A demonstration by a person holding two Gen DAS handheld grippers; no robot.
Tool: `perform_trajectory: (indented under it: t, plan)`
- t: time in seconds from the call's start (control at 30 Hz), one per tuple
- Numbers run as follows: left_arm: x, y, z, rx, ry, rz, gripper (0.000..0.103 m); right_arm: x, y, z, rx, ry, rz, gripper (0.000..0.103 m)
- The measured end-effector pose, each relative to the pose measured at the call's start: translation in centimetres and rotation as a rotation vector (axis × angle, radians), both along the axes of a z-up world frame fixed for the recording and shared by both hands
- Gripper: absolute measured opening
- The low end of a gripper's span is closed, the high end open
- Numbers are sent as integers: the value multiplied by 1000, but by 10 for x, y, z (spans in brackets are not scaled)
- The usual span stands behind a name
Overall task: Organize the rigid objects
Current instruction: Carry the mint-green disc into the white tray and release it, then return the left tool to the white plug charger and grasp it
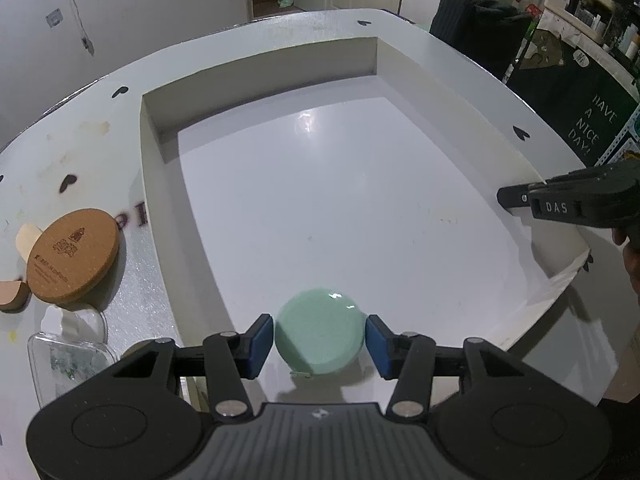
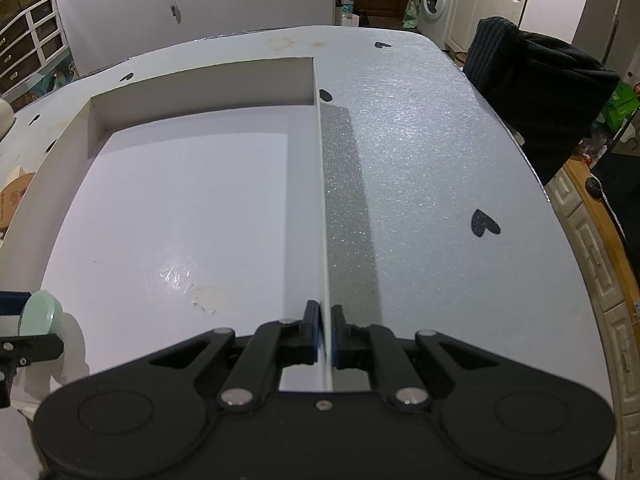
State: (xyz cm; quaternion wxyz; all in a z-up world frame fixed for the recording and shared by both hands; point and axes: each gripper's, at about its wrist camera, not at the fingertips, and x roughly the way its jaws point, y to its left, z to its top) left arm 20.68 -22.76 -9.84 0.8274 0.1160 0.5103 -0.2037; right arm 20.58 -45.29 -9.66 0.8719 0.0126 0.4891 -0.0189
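A: Starting from our own tongs: the left gripper (image 1: pixel 320 346) had its blue pads (image 1: pixel 259 346) on either side of the mint-green round object (image 1: pixel 320 332), at six o'clock in the left wrist view. The right pad seemed a hair off it, so we judged it held or only just let go, and we could not say which.

B: And the right gripper (image 2: pixel 326 330) was pinched narrow on the thin right wall of the white tray (image 2: pixel 324 200), at six o'clock in its own view. We were steadying the tray with it, as we read it.

A: The green piece sat low over the tray's near end, just inside the front edge. Whether it touched the floor, we could not tell.

B: The rest of the tray floor was bare. So we judged the sorting barely begun, with this piece the first one in.

A: Outside the tray, toward nine o'clock on the table (image 1: pixel 132 264), lay the round cork coaster (image 1: pixel 72 256), a clear plastic case (image 1: pixel 72 360) at eight o'clock, and a tan wooden piece (image 1: pixel 12 294) at the edge.

B: Those we took as the work left to us.
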Motion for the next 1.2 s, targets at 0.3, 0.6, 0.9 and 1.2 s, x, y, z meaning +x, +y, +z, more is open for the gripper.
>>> perform_trajectory:
  t: [0.3,0.6,0.9,1.2]
  plan:
    - [-4,-1,3,-4,-7,-7,73,0,1,0,-1,0,2,6]
    - [-9,2,9,-26,-14,-13,86,0,0,0,-2,-1,3,6]
    - [-16,10,17,-61,-25,-4,99,0,0,0,-2,-1,4,6]
    - [-21,31,55,-130,-134,70,103,0,0,0,-2,-2,5,6]
